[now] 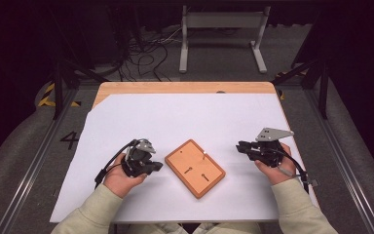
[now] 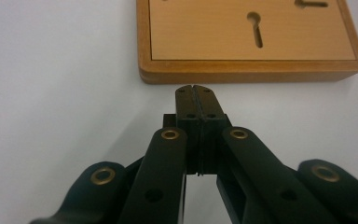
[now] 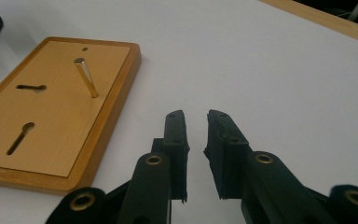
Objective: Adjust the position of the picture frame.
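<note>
The flat rectangular wooden board with a raised rim (image 1: 195,168) lies turned at an angle on the white sheet (image 1: 185,117) covering the table (image 1: 185,87), between the two hands. Its recessed face has two keyhole-shaped slots (image 3: 20,137) and one small hole, and a thin metal pin (image 3: 86,77) stands tilted in it; in the left gripper view the far part of the board is cut off. The left hand-held gripper (image 2: 196,89) is fully closed on nothing, its tips just before the board's edge. The right hand-held gripper (image 3: 196,116) has a narrow gap and holds nothing, beside the board. On the dark floor, a painted "4" (image 1: 69,140) can be read.
</note>
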A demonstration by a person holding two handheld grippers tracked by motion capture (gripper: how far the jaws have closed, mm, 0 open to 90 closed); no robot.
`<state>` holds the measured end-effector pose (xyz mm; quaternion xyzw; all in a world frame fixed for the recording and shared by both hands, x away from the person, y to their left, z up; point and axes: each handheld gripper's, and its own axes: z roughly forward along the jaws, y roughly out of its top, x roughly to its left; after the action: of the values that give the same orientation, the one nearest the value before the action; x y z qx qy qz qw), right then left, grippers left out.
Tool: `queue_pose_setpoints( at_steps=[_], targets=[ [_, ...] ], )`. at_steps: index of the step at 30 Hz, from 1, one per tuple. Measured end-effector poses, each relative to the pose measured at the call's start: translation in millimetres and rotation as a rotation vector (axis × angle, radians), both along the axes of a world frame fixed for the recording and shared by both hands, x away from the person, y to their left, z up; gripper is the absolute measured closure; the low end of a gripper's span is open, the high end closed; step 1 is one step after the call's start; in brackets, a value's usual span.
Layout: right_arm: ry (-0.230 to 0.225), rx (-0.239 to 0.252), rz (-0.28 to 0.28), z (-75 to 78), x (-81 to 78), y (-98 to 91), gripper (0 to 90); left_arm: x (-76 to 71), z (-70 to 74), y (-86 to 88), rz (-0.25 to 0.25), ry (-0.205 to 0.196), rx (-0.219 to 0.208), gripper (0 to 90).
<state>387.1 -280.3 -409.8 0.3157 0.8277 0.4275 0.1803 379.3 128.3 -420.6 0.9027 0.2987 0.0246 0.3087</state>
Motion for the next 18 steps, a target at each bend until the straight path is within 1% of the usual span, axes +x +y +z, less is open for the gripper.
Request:
queue_pose_setpoints(
  at_steps=[1, 2, 3, 4, 6, 8, 9, 10, 11, 12, 15, 16, 18],
  targets=[
    [0.000, 0.000, 0.000, 0.0, 0.0, 0.0, 78.0, 0.0, 0.0, 0.0, 0.000, 0.000, 0.000, 90.0],
    [-0.004, -0.003, 0.007, 0.4, -1.2, 2.1, 77.0, 3.0, -3.5, -3.6, 0.009, 0.034, 0.012, 90.0],
    [-0.004, -0.003, 0.007, 0.4, -1.2, 2.1, 77.0, 3.0, -3.5, -3.6, 0.009, 0.034, 0.012, 90.0],
    [-0.006, -0.005, 0.009, 0.4, -1.8, 2.9, 76.5, 6.8, -5.7, -5.8, 0.001, 0.021, 0.021, 90.0],
    [-0.004, -0.011, 0.012, 0.2, -3.7, 4.0, 76.2, 9.4, -8.6, -11.4, 0.010, 0.060, 0.025, 90.0],
    [0.001, -0.009, 0.011, 0.4, -5.3, 3.7, 76.5, 12.8, -10.3, -15.3, 0.001, 0.044, 0.035, 90.0],
    [0.006, -0.004, 0.009, 0.7, -5.9, 3.2, 76.7, 15.6, -11.5, -18.6, -0.005, 0.043, 0.055, 90.0],
    [0.010, 0.001, 0.006, 1.0, -6.5, 2.6, 76.8, 17.0, -12.3, -20.3, -0.006, 0.047, 0.060, 90.0],
    [0.013, 0.002, 0.005, 1.1, -6.8, 2.3, 77.0, 18.2, -11.3, -20.7, -0.003, 0.054, 0.051, 89.9],
    [0.017, 0.003, 0.003, 1.2, -7.4, 1.9, 77.0, 20.2, -10.4, -21.1, -0.003, 0.050, 0.054, 90.0],
    [0.021, 0.003, 0.001, 1.1, -8.9, 0.9, 77.3, 23.9, -8.7, -22.4, 0.002, 0.052, 0.022, 90.0],
    [0.022, 0.003, 0.000, 1.1, -9.0, 0.6, 77.3, 26.4, -8.0, -22.6, -0.010, 0.029, 0.028, 90.0],
    [0.023, 0.002, -0.004, 1.0, -9.2, 0.0, 77.3, 22.1, -7.7, -24.3, -0.003, 0.043, 0.053, 90.0]
  ],
)
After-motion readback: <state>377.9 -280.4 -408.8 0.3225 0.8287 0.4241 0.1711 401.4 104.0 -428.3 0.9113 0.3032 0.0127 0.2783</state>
